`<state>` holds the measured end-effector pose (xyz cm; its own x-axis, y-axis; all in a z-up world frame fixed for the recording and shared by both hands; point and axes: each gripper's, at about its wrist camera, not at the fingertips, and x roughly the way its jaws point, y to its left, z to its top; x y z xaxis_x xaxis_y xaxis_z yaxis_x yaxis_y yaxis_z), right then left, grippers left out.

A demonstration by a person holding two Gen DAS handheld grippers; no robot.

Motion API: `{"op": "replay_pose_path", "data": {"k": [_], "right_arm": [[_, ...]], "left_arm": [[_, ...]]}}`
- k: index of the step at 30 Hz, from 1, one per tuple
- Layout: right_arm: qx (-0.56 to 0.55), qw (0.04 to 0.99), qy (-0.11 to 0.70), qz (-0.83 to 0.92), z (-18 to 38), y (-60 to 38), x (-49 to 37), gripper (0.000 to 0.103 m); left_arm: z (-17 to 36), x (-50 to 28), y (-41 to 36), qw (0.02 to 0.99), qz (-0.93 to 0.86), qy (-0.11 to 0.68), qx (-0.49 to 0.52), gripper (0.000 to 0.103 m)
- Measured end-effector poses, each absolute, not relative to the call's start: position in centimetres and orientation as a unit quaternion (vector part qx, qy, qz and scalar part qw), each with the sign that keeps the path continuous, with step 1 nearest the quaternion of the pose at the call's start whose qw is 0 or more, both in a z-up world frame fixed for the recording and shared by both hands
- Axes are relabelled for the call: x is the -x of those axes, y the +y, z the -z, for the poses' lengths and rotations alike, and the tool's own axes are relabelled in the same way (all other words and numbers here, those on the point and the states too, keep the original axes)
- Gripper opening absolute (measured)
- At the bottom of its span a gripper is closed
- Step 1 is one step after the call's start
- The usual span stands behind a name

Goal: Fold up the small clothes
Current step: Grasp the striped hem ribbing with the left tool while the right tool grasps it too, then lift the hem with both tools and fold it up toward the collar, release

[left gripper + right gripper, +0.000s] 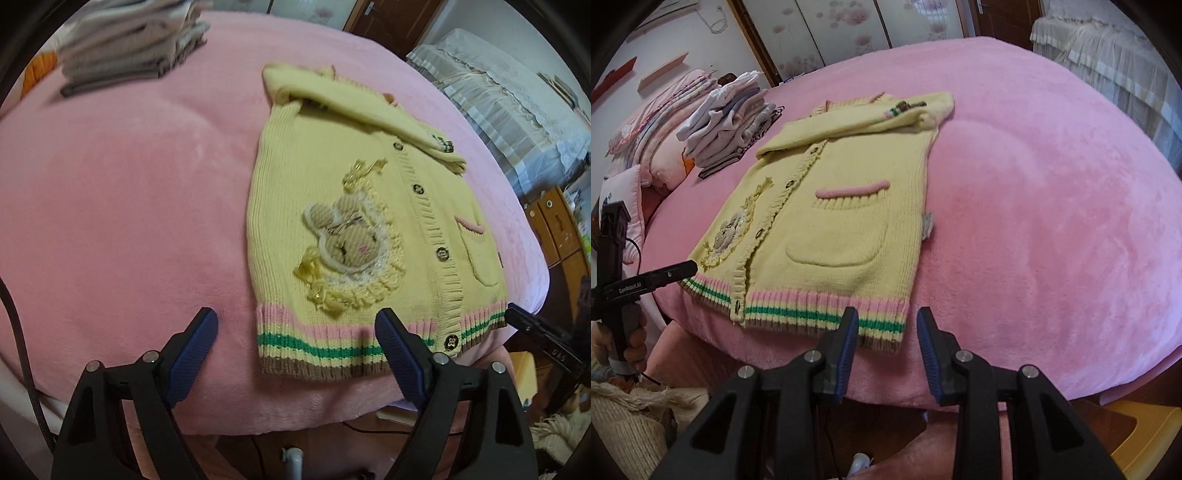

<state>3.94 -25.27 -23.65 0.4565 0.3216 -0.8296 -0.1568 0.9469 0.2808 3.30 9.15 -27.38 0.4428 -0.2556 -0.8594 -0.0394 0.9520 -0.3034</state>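
Note:
A small yellow knitted cardigan (332,177) with a rabbit patch and a striped hem lies flat on the pink blanket (129,184), sleeves folded across its top. It also shows in the right wrist view (834,206). My left gripper (295,332) is open and empty, just in front of the hem's left corner. My right gripper (886,332) is open and empty, just in front of the hem's right corner. The left gripper also shows in the right wrist view (665,275), and the right gripper's tip in the left wrist view (528,321).
A stack of folded clothes (735,125) sits at the back left of the blanket (1052,184), also in the left wrist view (129,44). A lace-covered bed (509,99) stands to the right. A wooden cabinet (557,221) is beside it.

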Motion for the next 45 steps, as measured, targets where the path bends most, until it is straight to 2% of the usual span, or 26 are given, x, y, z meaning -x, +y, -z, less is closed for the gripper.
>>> {"op": "replay_pose_path", "data": {"k": [6,11,16,19,22,24,26,27,28,30,31,36,45], "right_arm": [[-0.099,0.837,0.515,-0.157,25.2,-25.0,-4.7,0.033],[-0.095,0.832,0.518,-0.174,25.5,-24.3,-4.8,0.033],[-0.104,0.829,0.519,-0.179,25.7,-24.6,-4.8,0.033],[-0.107,0.827,0.521,-0.181,25.8,-24.6,-4.8,0.033],[-0.112,0.825,0.524,-0.18,26.0,-24.7,-4.8,0.033],[-0.116,0.824,0.525,-0.179,26.2,-24.6,-4.9,0.033],[-0.12,0.823,0.525,-0.18,26.2,-24.7,-4.9,0.032],[-0.122,0.823,0.525,-0.182,26.2,-24.8,-4.9,0.028],[-0.123,0.821,0.525,-0.185,26.2,-24.7,-4.9,0.022],[-0.123,0.819,0.526,-0.19,26.2,-24.8,-4.9,0.014],[-0.123,0.818,0.527,-0.192,26.1,-24.7,-4.9,0.011],[-0.117,0.823,0.517,-0.205,24.9,-24.9,-4.7,0.009],[-0.151,0.85,0.45,-0.229,19.4,-26.6,-5.2,0.008]], "left_arm": [[28.3,-3.6,9.4,0.839,0.079,0.518,0.147,0.083],[28.4,-3.5,9.6,0.838,0.091,0.515,0.156,0.069],[28.6,-3.2,10.0,0.831,0.106,0.516,0.178,0.065],[28.8,-2.9,10.1,0.825,0.112,0.52,0.19,0.055],[29.0,-2.6,10.4,0.821,0.112,0.522,0.203,0.054],[29.0,-2.6,10.5,0.819,0.109,0.524,0.206,0.047],[29.2,-2.6,10.7,0.815,0.108,0.527,0.215,0.034],[29.3,-2.6,10.8,0.813,0.108,0.529,0.219,0.031],[29.3,-2.6,10.8,0.813,0.103,0.53,0.219,0.022],[29.3,-2.6,10.8,0.812,0.101,0.532,0.218,0.018],[29.1,-2.6,10.8,0.814,0.099,0.531,0.215,0.01],[27.9,-2.8,10.6,0.814,0.1,0.533,0.206,0.008],[23.7,-3.8,11.8,0.811,0.136,0.488,0.294,0.007]]}}
